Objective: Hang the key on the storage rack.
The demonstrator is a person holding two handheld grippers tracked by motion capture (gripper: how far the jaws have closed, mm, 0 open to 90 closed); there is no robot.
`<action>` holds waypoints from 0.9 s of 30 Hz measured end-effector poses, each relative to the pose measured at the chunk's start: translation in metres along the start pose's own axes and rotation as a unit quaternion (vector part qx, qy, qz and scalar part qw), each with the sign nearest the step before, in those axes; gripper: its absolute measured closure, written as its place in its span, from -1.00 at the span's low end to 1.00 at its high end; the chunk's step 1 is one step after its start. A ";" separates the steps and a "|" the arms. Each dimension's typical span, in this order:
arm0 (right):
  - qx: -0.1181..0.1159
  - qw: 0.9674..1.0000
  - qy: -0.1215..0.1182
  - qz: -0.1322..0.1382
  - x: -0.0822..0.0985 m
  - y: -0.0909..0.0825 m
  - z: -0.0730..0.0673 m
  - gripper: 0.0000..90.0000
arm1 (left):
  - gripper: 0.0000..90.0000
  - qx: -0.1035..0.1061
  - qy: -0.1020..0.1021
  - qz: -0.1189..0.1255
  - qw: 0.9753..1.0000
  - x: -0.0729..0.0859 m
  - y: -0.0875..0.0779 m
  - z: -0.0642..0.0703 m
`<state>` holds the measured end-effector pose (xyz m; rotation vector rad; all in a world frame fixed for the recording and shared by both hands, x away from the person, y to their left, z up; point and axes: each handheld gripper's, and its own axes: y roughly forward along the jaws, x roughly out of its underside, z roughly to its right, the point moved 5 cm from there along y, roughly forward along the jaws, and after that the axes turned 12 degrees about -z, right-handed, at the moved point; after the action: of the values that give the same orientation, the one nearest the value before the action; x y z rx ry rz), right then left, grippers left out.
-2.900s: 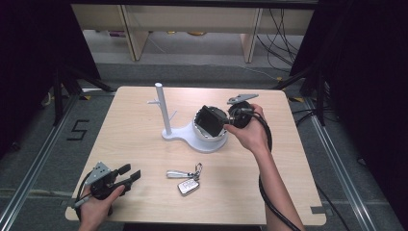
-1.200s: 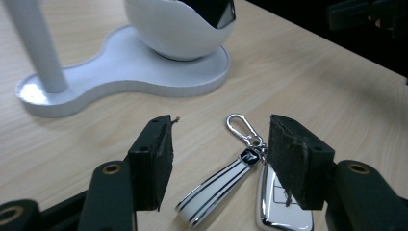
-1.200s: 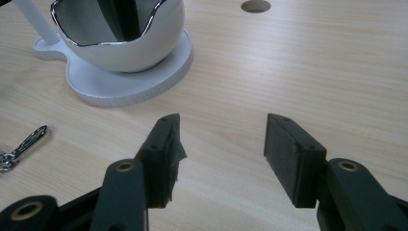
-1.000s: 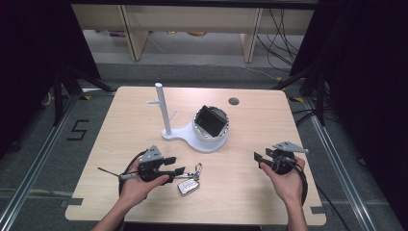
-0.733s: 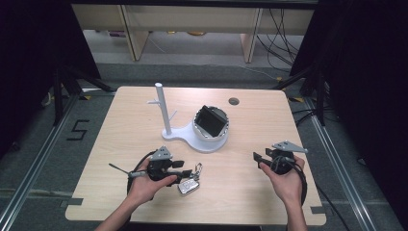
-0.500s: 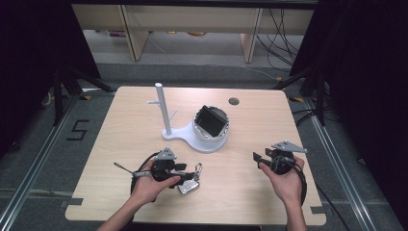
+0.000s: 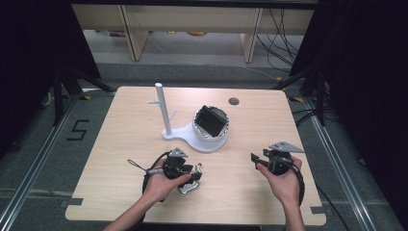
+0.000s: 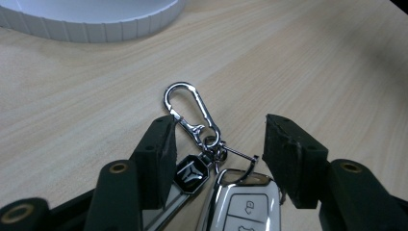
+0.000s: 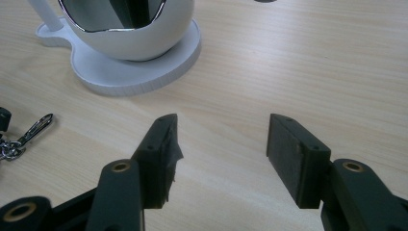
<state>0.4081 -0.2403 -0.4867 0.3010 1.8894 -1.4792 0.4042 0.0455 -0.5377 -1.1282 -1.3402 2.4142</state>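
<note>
A key bunch (image 7: pixel 190 185) lies on the wooden table (image 7: pixel 120 125) near its front edge: a white car key fob (image 8: pixel 243 204), a black badge and a silver carabiner (image 8: pixel 188 107). My left gripper (image 7: pixel 186 172) reaches over it. In the left gripper view the open jaws (image 8: pixel 219 134) straddle the ring and the fob's top. They have just been closing a little, and the pads do not press on the keys. My right gripper (image 7: pixel 257 161) rests at the front right, open (image 9: pixel 221 144) with bare table between its jaws.
A white stand (image 7: pixel 185 136) with an upright post (image 7: pixel 163 110) and a bowl (image 7: pixel 217 135) holding a dark flat object (image 7: pixel 210 120) sits mid-table. A round dark grommet (image 7: pixel 234 101) lies behind it. The right gripper view shows the bowl (image 9: pixel 144 33) ahead and the carabiner (image 9: pixel 37 127) at the left.
My left hand has slid right and slightly down until its jaws straddle the keys. The right gripper, at the bowl in the oldest frame, has since held still at the front right.
</note>
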 end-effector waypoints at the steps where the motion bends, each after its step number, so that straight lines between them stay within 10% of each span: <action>1: 0.003 1.000 -0.002 -0.003 0.000 0.000 0.000 0.02 | 0.02 -0.002 -0.001 -0.002 1.000 -0.001 0.001 0.000; 27: -0.005 1.000 -0.005 -0.007 0.001 0.001 -0.002 0.00 | 0.03 -0.037 0.021 -0.043 0.998 0.005 0.004 0.006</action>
<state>0.4074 -0.2387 -0.4885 0.2762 1.8937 -1.4765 0.3980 0.0416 -0.5417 -1.1087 -1.4464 2.2859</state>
